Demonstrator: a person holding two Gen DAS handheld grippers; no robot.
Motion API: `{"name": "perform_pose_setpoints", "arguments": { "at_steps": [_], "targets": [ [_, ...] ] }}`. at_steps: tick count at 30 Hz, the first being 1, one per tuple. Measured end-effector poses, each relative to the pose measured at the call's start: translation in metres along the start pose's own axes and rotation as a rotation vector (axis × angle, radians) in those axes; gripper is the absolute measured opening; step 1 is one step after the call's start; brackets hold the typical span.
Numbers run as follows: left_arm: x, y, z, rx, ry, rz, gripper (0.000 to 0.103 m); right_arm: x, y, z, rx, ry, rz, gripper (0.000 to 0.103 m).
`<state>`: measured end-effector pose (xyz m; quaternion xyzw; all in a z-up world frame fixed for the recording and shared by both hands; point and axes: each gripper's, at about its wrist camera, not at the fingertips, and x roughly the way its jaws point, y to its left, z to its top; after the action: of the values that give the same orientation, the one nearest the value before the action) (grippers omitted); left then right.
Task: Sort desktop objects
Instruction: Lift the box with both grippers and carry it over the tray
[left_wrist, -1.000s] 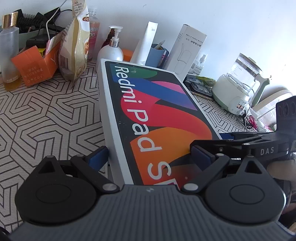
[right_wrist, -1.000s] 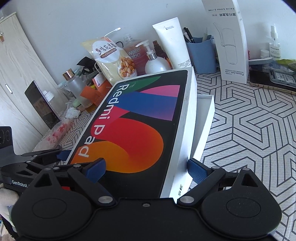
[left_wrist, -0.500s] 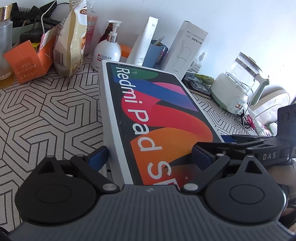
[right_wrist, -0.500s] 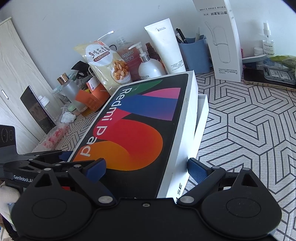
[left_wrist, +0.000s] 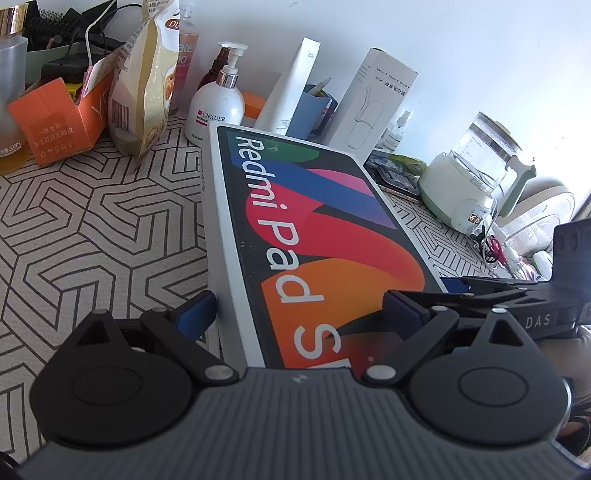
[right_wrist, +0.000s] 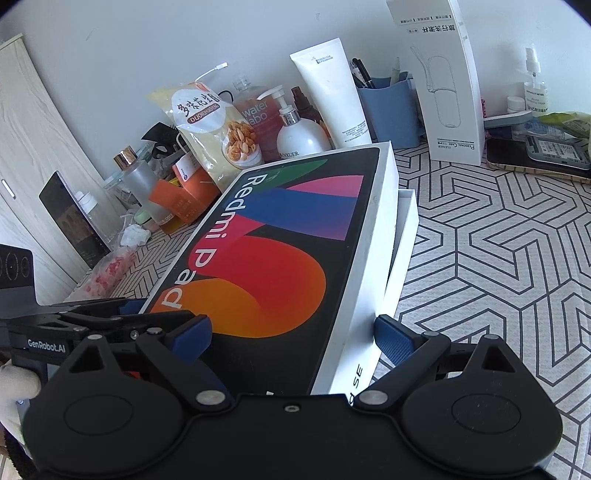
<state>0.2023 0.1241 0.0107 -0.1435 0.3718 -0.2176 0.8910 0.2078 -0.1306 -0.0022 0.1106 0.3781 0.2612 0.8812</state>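
A Redmi Pad box (left_wrist: 314, 236), white-sided with a colourful lid, lies long-ways on the patterned desk. Its lid sits askew over the white bottom tray (right_wrist: 404, 236). My left gripper (left_wrist: 299, 314) straddles the box's near left corner, one blue pad at the left side wall and one over the lid. My right gripper (right_wrist: 291, 332) straddles the near right corner the same way, with one pad (right_wrist: 391, 339) at the right side wall. Both stand wide around the box; whether the pads press on it I cannot tell. Each gripper shows in the other's view.
Along the wall stand a snack bag (left_wrist: 147, 85), a white pump bottle (left_wrist: 218, 107), a white tube (right_wrist: 332, 92), a blue pen cup (right_wrist: 388, 107), a tall white carton (right_wrist: 443, 81) and an orange box (left_wrist: 59, 122). A glass kettle (left_wrist: 472, 184) stands at the right.
Both grippers and the box have drawn back a little from the clutter at the wall; the pump bottle now shows more fully beyond the box. The jaws have not changed.
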Motion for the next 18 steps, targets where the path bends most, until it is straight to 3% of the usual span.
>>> {"name": "perform_pose_setpoints", "arguments": {
  "at_steps": [18],
  "targets": [
    [-0.0033,-0.0012,-0.003,0.03,-0.016,-0.021,0.098,-0.0082,0.0006,-0.0086,0.018,-0.009,0.008,0.098]
  ]
}}
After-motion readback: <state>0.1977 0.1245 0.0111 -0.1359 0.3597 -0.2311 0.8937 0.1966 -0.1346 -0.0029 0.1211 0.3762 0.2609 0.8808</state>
